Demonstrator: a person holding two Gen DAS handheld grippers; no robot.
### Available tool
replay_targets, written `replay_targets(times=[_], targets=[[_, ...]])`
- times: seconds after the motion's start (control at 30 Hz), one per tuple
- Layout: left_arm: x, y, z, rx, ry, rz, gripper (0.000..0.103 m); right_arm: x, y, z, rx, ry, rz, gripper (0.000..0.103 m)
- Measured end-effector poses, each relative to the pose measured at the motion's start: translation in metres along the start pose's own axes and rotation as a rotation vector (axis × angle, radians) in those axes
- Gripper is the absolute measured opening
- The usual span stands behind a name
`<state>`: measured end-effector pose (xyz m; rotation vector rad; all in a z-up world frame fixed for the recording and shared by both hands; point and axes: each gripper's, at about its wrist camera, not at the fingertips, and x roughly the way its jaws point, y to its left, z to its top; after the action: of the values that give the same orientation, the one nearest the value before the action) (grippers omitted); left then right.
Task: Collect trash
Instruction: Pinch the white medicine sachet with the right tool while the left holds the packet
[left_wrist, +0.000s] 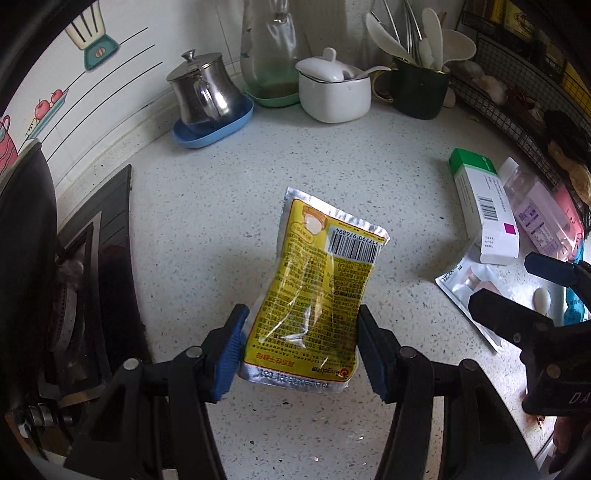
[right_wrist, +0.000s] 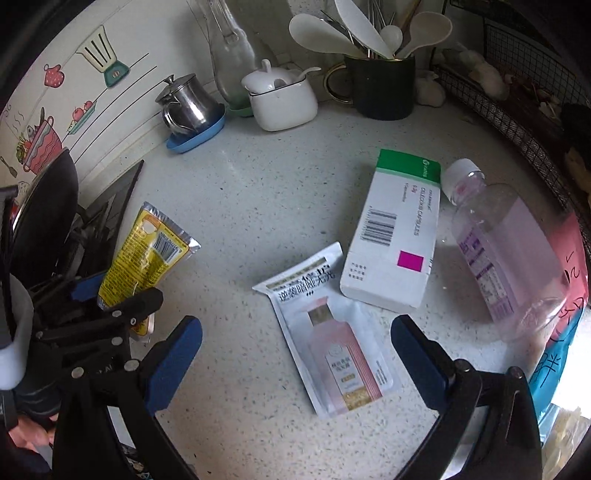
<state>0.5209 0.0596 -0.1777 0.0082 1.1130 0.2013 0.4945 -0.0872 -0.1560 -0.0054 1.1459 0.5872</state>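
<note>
A yellow foil packet (left_wrist: 314, 295) hangs a little above the speckled counter (left_wrist: 207, 206), and my left gripper (left_wrist: 301, 332) is shut on its lower sides. The right wrist view shows the same packet (right_wrist: 144, 254) in the left gripper (right_wrist: 110, 295) at far left. My right gripper (right_wrist: 295, 343) is open over a pink-and-white sachet (right_wrist: 332, 332) that lies flat on the counter, with nothing between its pads. Beyond the sachet lie a white and green medicine box (right_wrist: 395, 236) and a clear plastic bottle (right_wrist: 509, 254) on its side.
A gas stove (left_wrist: 74, 277) borders the counter on the left. Along the back wall stand a steel pot (left_wrist: 203, 92) on a blue dish, a glass bottle (left_wrist: 269, 48), a white lidded bowl (left_wrist: 332, 92) and a dark mug of utensils (left_wrist: 417, 88). A wire basket (left_wrist: 517, 92) lines the right.
</note>
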Motion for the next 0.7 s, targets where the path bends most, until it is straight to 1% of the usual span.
replay_targets(times=[0.1, 0.17, 0.23, 0.3, 0.37, 0.4, 0.43, 0.47, 0.5, 0.53, 0.57, 0.6, 0.67, 0.7], targets=[[0.003, 0.011, 0.007, -0.016, -0.002, 0.029, 0.055, 0.008, 0.007, 0.009, 0.037, 0.016, 0.004, 0.1], [0.005, 0.016, 0.009, -0.027, -0.001, 0.039, 0.055, 0.013, 0.009, 0.009, 0.071, 0.037, -0.006, 0.088], [0.008, 0.021, 0.011, -0.033, 0.004, 0.051, 0.055, 0.021, 0.013, 0.011, 0.105, 0.059, -0.042, 0.084], [0.011, 0.023, 0.013, -0.041, 0.008, 0.045, 0.055, 0.027, 0.014, 0.013, 0.148, 0.067, -0.042, 0.083], [0.016, 0.025, 0.017, -0.054, 0.013, 0.03, 0.055, 0.032, 0.017, 0.015, 0.176, 0.066, -0.055, 0.077], [0.019, 0.026, 0.018, -0.058, 0.017, 0.03, 0.055, 0.035, 0.019, 0.017, 0.186, 0.067, -0.065, 0.076], [0.023, 0.027, 0.019, -0.064, 0.023, 0.033, 0.055, 0.038, 0.019, 0.018, 0.195, 0.071, -0.073, 0.072], [0.027, 0.028, 0.02, -0.071, 0.03, 0.035, 0.055, 0.043, 0.02, 0.02, 0.2, 0.081, -0.084, 0.065], [0.03, 0.031, 0.02, -0.08, 0.034, 0.032, 0.055, 0.047, 0.021, 0.022, 0.199, 0.09, -0.103, 0.061], [0.033, 0.033, 0.02, -0.089, 0.041, 0.028, 0.055, 0.047, 0.023, 0.023, 0.185, 0.067, -0.13, 0.053], [0.035, 0.035, 0.02, -0.095, 0.045, 0.026, 0.055, 0.049, 0.023, 0.024, 0.181, 0.069, -0.141, 0.042], [0.036, 0.036, 0.018, -0.098, 0.046, 0.029, 0.055, 0.05, 0.024, 0.025, 0.168, 0.064, -0.154, 0.034], [0.035, 0.039, 0.015, -0.103, 0.045, 0.028, 0.055, 0.052, 0.026, 0.025, 0.152, 0.066, -0.148, 0.025], [0.033, 0.04, 0.012, -0.106, 0.045, 0.025, 0.055, 0.052, 0.028, 0.023, 0.142, 0.063, -0.149, 0.022]])
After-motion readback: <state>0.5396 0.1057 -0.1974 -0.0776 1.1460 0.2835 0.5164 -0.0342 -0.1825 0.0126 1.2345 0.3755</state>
